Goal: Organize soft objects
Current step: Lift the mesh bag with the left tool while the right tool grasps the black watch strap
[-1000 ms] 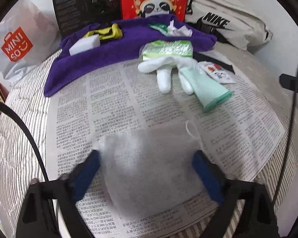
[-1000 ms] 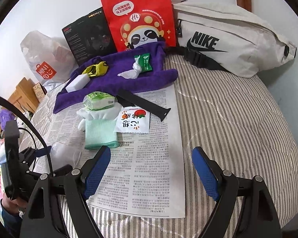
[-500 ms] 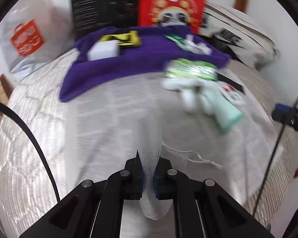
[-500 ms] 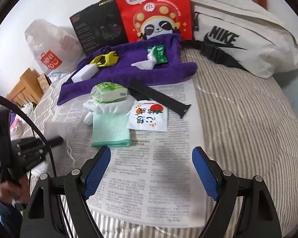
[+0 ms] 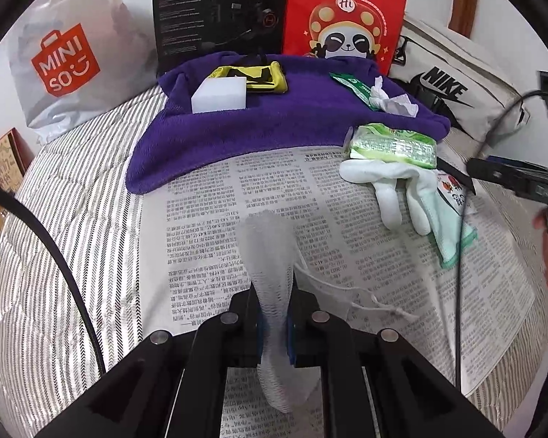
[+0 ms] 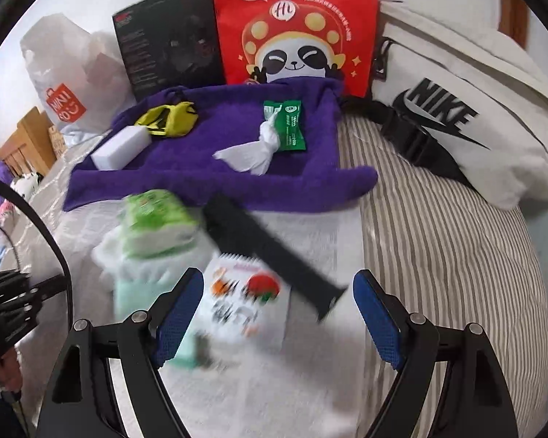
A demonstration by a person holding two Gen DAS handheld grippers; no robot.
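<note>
Since a second ago my left gripper (image 5: 275, 323) has clamped shut on the mesh pouch (image 5: 270, 255), which lay flat on the newspaper (image 5: 208, 226) and now bunches up between the pads, its drawstring trailing right. My right gripper (image 6: 278, 315) has slid in over the sachet (image 6: 243, 304) and black strap (image 6: 270, 252), jaws wide, holding nothing. White glove (image 5: 391, 182) lies beyond the pouch.

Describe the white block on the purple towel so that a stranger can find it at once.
Find the purple towel spread before the red panda bag. At its left end lies the white sponge block, touching a yellow-and-black item. It alone is a plain rectangular block.
</note>
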